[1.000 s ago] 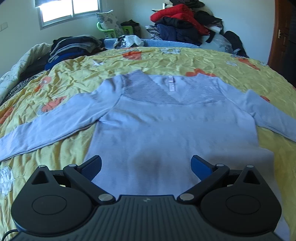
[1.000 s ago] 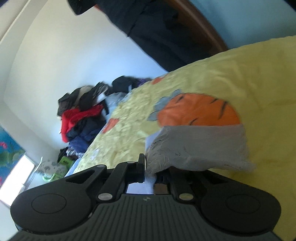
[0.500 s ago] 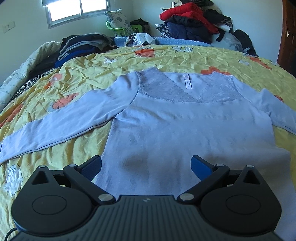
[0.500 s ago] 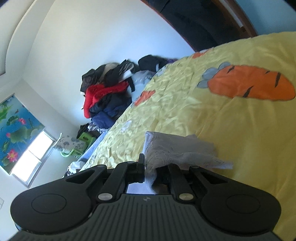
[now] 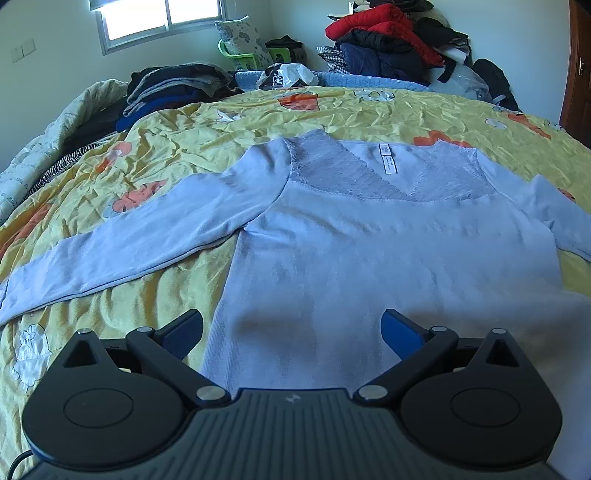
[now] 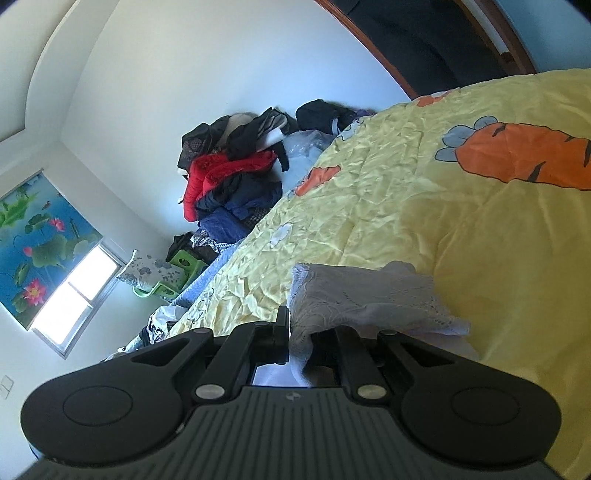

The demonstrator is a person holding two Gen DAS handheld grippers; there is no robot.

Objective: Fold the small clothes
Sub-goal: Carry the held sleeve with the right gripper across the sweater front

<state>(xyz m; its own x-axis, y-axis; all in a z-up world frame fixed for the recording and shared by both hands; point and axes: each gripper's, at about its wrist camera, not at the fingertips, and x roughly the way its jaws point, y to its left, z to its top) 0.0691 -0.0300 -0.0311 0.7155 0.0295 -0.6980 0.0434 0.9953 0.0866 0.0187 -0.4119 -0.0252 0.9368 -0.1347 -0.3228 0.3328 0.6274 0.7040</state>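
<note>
Left wrist view is taking in most of the bed (image 5: 332, 110), its crumpled yellow cover printed with orange carrots and filling the middle of the frame from edge to edge. Lying flat across that cover is the pale blue long-sleeved top (image 5: 388, 258), neckline toward the upper centre, lace yoke and white label showing, one sleeve (image 5: 122, 251) stretching out to the left edge of the frame and the other running off the right edge. Behind the bed, a heap of red and dark coats (image 5: 388, 40) is sitting at the upper right, a stack of dark folded clothes (image 5: 173, 88) at the upper left, and a window (image 5: 162, 18) is glowing along the top edge. At the bottom of the frame the left gripper (image 5: 291, 328) is hovering just above the hem of the top, its blue-padded jaws spread wide and holding nothing.

Right wrist view is tilting steeply, with the yellow cover sloping across the right half and a large orange carrot print (image 6: 524, 155) at the upper right. A lotus picture (image 6: 33, 254) is hanging at the left edge above the window. At the lower centre the right gripper (image 6: 310, 339) is pinching a bunched lace-edged cuff (image 6: 362, 299) of the top, jaws pressed together on the fabric, the cuff lifting clear of the cover.
</note>
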